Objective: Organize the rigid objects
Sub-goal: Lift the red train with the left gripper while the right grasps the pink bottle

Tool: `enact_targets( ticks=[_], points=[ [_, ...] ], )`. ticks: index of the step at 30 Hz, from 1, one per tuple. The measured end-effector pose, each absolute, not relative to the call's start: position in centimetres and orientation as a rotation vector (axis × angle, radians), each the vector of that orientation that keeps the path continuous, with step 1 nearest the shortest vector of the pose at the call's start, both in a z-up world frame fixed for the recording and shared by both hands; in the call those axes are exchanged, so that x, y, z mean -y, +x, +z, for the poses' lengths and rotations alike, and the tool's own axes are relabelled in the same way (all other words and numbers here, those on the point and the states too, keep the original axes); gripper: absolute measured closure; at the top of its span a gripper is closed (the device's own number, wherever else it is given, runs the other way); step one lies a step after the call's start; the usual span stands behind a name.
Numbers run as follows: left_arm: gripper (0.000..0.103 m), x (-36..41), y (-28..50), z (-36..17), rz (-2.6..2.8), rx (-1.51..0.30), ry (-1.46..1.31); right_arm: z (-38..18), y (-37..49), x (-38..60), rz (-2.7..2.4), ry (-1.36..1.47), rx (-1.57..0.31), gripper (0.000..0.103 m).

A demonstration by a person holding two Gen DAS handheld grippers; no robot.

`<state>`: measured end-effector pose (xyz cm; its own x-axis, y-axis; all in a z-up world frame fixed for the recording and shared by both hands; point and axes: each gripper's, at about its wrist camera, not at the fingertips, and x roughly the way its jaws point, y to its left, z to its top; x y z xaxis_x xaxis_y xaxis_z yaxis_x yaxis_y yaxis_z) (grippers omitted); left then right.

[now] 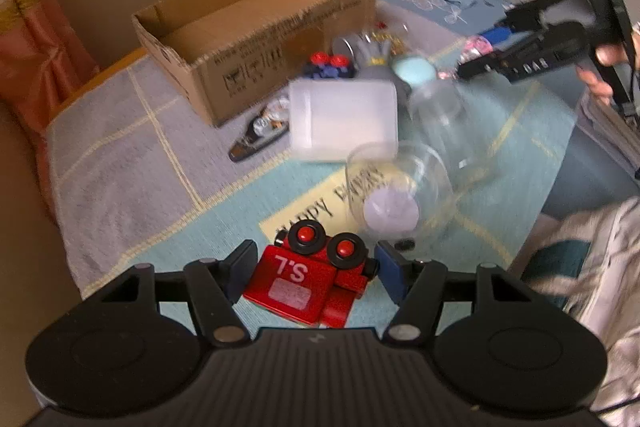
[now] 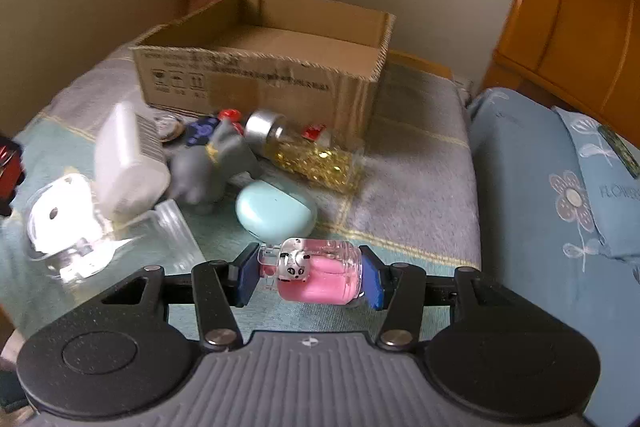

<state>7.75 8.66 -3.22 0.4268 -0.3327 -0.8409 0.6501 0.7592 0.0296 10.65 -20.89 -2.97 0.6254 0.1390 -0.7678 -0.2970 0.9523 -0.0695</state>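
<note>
My left gripper point(image 1: 316, 271) pinched the red toy robot point(image 1: 310, 285) at lower centre; my right gripper point(image 2: 308, 275) pinched the pink bottle point(image 2: 316, 273) likewise.

1. Soft, even daylight filled both wrist views; shadows on the bed were faint and diffuse.
2. Motion blur smeared the middle of the left view, softening the white plastic jar point(image 1: 343, 119) and the clear glass jar point(image 1: 400, 187), while the red toy robot point(image 1: 312, 279) stayed sharp.
3. Glare washed out the overturned glass jar point(image 2: 64, 223) at the left of the right view, erasing its detail.
4. Fisheye distortion bowed the cardboard box point(image 2: 260, 67) and curved the wooden cabinet point(image 2: 580, 7) at the frame's edge.
5. Dark vignetting rounded the corners of both pictures.
6. The cabinet's edges appeared smeared.
</note>
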Motion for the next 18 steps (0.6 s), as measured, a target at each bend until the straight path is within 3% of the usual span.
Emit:
enact_targets(
  ticks=[18],
  points=[
    [0.039, -5.9, 13.8, 2.7, -0.563, -0.898, 0.355, 4.9, 13.0, 20.8, 0.425, -0.234, -0.795, 0.047]
  ],
)
